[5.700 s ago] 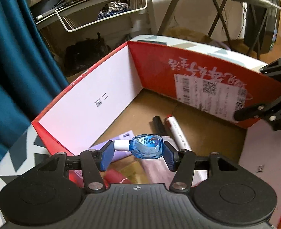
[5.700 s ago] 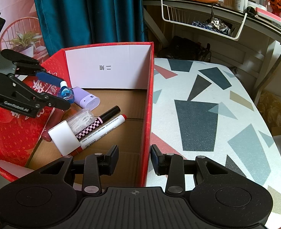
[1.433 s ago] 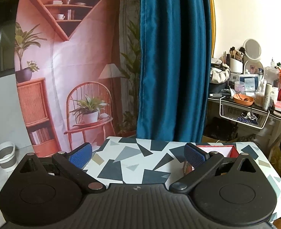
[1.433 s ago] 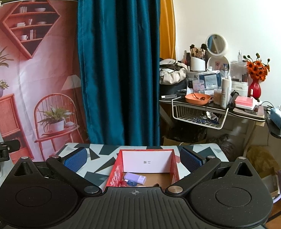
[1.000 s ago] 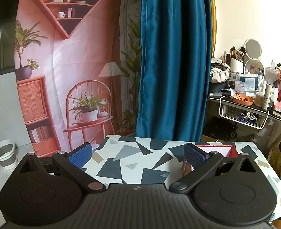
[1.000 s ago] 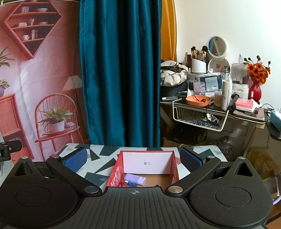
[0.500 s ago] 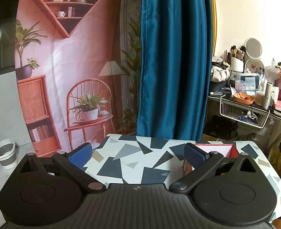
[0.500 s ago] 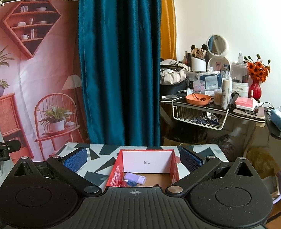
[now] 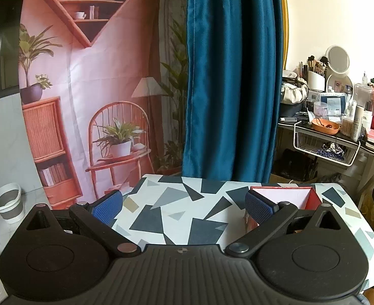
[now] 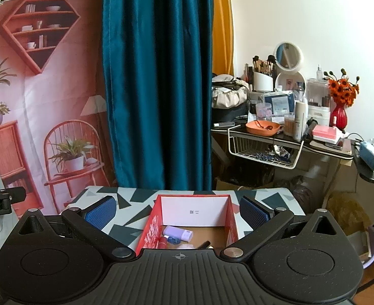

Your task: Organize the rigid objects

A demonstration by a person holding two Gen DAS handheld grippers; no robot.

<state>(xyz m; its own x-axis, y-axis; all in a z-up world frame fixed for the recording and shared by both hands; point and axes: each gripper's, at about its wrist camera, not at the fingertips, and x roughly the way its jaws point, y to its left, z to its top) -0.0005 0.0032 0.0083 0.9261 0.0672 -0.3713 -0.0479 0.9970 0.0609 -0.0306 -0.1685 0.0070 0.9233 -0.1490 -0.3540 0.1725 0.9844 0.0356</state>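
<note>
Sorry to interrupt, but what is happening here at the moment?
A person is tidying small items into a red box on the patterned table. Both the left gripper and right gripper are open, empty and raised above the table. A lilac case and blue bottle lie in the box.

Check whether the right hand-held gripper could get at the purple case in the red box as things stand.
Probably yes: the right hand-held gripper is open and empty, the red box has no lid, and the purple case lies uncovered.
</note>
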